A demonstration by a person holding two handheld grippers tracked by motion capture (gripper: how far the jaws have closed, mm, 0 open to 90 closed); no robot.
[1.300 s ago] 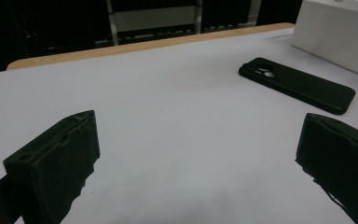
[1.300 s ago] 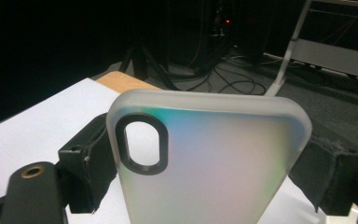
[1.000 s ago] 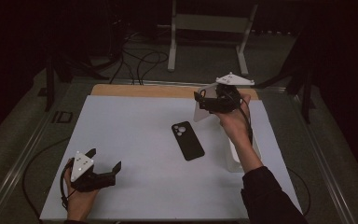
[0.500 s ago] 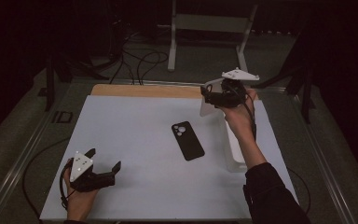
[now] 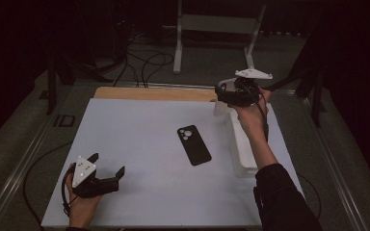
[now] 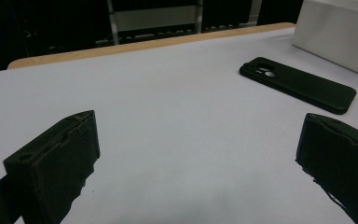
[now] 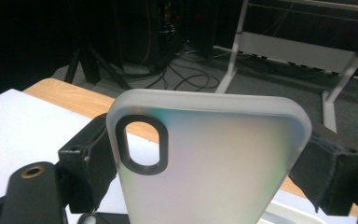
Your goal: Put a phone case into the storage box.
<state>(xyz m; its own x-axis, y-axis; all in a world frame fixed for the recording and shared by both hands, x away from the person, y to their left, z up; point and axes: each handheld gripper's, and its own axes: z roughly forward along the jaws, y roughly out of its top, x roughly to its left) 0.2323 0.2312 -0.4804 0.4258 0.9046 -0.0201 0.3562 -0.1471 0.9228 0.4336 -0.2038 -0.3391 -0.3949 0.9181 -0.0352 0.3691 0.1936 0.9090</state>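
Right gripper view — right claw (image 7: 205, 172) clamped on frosted phone case (image 7: 214, 163); left claw (image 6: 196, 154) wide, holding nothing.

The left tongs (image 5: 107, 166) were held low at the desk's near left, jaws spread wide. The right tongs (image 5: 223, 94) were raised on an outstretched forearm, jaws clamped.

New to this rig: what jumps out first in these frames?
First, the frosted white phone case, gripped between the jaws of the right tool and raised above the table's far right corner. Next, the black phone case lying flat mid-table, camera cutout toward the far edge, with a white box to its right. The left tool rests open at the near left, holding nothing.
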